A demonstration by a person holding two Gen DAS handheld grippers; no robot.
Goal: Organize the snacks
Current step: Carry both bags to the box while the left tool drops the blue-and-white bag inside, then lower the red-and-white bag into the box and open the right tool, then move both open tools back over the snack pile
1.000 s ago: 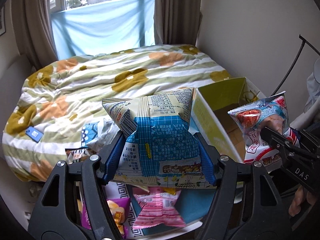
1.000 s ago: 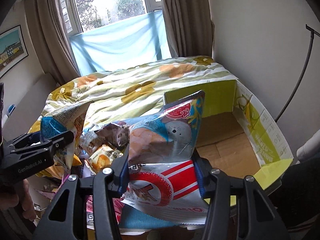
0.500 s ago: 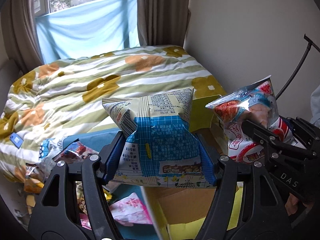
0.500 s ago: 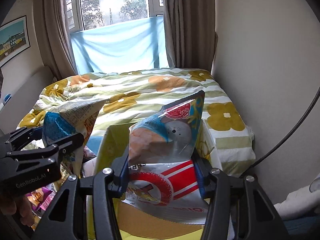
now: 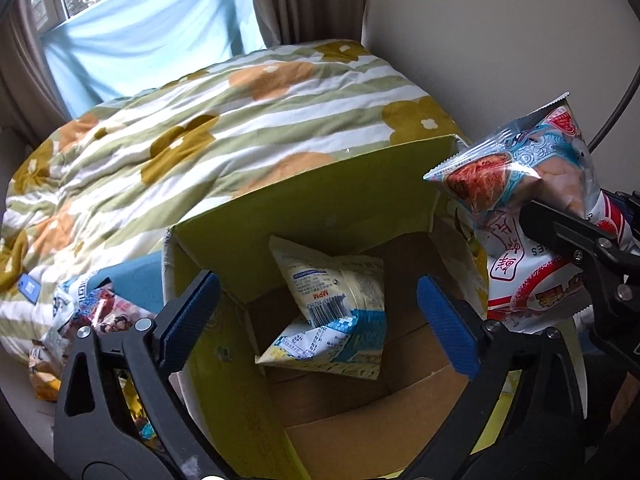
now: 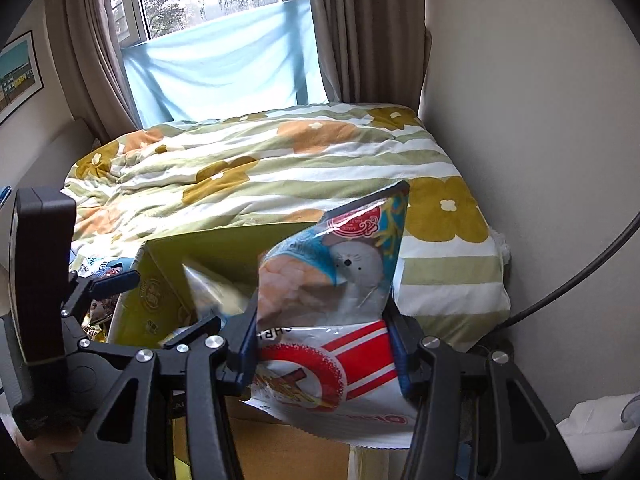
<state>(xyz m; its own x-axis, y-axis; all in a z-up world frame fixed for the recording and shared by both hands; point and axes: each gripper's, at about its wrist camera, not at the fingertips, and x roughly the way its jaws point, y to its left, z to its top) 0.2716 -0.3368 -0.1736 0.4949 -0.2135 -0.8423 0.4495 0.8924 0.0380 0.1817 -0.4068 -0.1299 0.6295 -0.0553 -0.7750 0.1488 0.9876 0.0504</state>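
Observation:
My left gripper [image 5: 318, 314] is open and empty above an open cardboard box [image 5: 320, 188] with green inner walls. A yellow and blue snack bag [image 5: 336, 312] lies inside the box, below the blue pads [image 5: 444, 322]. My right gripper [image 6: 322, 342] is shut on a red, white and blue shrimp-chip bag [image 6: 332, 280] and holds it over the box [image 6: 160, 296], at its right side. That bag also shows in the left wrist view [image 5: 532, 184], right of the box. The left gripper's body [image 6: 44, 312] shows at the left of the right wrist view.
A pile of loose snack packets [image 5: 100, 316] lies left of the box on a blue surface. Behind is a bed with a striped floral quilt [image 5: 224, 112], a window with blue cloth [image 6: 216, 64] and a wall [image 5: 500, 40] to the right. A black cable [image 6: 580, 272] curves at the right.
My left gripper has opened and let go of the yellow and blue bag, which now lies in the box. Both grippers have moved right, over the box. The right still holds its bag.

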